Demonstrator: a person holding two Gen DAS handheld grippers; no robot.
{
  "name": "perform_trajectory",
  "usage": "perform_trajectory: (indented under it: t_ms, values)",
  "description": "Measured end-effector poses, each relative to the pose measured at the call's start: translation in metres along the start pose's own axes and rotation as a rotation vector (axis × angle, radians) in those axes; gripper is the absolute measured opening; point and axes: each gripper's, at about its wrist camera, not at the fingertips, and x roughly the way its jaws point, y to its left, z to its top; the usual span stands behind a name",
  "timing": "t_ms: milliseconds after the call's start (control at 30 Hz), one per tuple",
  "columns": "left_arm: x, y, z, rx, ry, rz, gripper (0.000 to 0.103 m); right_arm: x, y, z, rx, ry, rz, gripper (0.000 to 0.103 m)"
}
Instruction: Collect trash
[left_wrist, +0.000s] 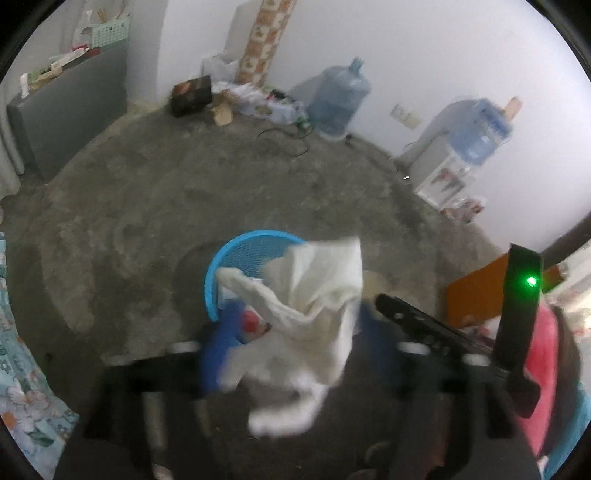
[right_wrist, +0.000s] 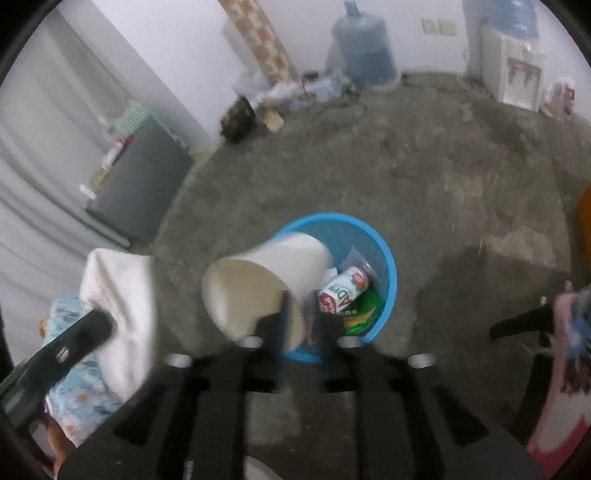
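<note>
**Cup and Rag Over the Blue Bin**

Left gripper (left_wrist: 295, 332) angled down over the blue mesh bin (left_wrist: 221, 266), jaws spread wide. Between them a crumpled white rag (left_wrist: 317, 288) (heavily blurred, edges smeared), draped across the near rim of the bin and hanging down in front of it. No clear pinch by either blue finger (left_wrist: 218, 350); rag apparently loose in the gap. Red and white scraps just visible inside the bin, behind the rag.

Right gripper (right_wrist: 301, 325) likewise tipped down at the bin, jaws apart. White paper cup (right_wrist: 266, 280) tilted with its open mouth toward the camera, partly over the left rim of the bin. One dark finger (right_wrist: 273, 325) across the cup's mouth, the other on the far side of the cup wall (wall in the gap, not visibly squeezed). Already in the bin: a red-and-white printed wrapper (right_wrist: 343, 291) and a green packet (right_wrist: 364, 310) beside it.

Bin standing upright on the bare concrete floor (left_wrist: 147, 203). Same white rag seen at the left edge of the right wrist view, well clear of the cup. Large water bottle (left_wrist: 340, 99) by the far wall.
</note>
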Motion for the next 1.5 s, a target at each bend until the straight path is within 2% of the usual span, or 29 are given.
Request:
perform_trajectory:
  t_ms: [67,100,167,267,433,567,700,833,933,1033,1100,1200,1367,1433,1500]
  values:
    - [0.011,0.004,-0.002,-0.02,0.02,0.033,0.074,0.023,-0.009,-0.007,-0.01,0.028,-0.083,0.059]
    - [0.014,0.007,-0.005,-0.039,0.041,0.028,0.074,0.028,-0.013,-0.012,-0.009,0.038,-0.098,0.059]
    - [0.009,0.015,-0.01,-0.066,0.032,-0.002,0.076,0.032,-0.023,-0.024,0.014,0.049,-0.082,0.059]
    - [-0.009,0.024,-0.012,-0.069,-0.014,0.02,0.079,0.025,-0.033,-0.038,0.021,0.039,-0.065,0.059]
    - [-0.056,0.042,-0.01,-0.077,-0.072,0.021,0.079,0.005,-0.032,-0.037,-0.002,-0.019,-0.048,0.059]
    - [-0.123,0.057,-0.023,-0.083,-0.143,-0.001,0.083,-0.02,-0.013,-0.032,-0.01,-0.071,0.037,0.063]
    - [-0.196,0.082,-0.054,-0.106,-0.219,0.006,0.089,-0.048,0.036,-0.039,-0.14,-0.095,0.148,0.069]
    - [-0.268,0.117,-0.113,-0.151,-0.297,0.048,0.091,-0.068,0.083,-0.05,-0.275,-0.065,0.252,0.072]
    - [-0.311,0.148,-0.167,-0.196,-0.353,0.127,0.092,-0.081,0.121,-0.068,-0.379,-0.009,0.323,0.072]
    - [-0.344,0.182,-0.217,-0.254,-0.392,0.249,0.092,-0.093,0.157,-0.086,-0.46,0.057,0.394,0.072]
    - [-0.365,0.212,-0.248,-0.333,-0.406,0.313,0.092,-0.096,0.177,-0.092,-0.498,0.092,0.438,0.072]
    - [-0.392,0.256,-0.283,-0.479,-0.443,0.368,0.092,-0.106,0.209,-0.109,-0.552,0.147,0.518,0.072]
    - [-0.421,0.311,-0.32,-0.688,-0.531,0.351,0.092,-0.114,0.273,-0.14,-0.629,0.27,0.646,0.072]
    - [-0.423,0.329,-0.326,-0.744,-0.549,0.306,0.092,-0.109,0.303,-0.159,-0.643,0.346,0.691,0.072]
    - [-0.417,0.35,-0.331,-0.828,-0.555,0.205,0.09,-0.101,0.324,-0.173,-0.643,0.405,0.705,0.072]
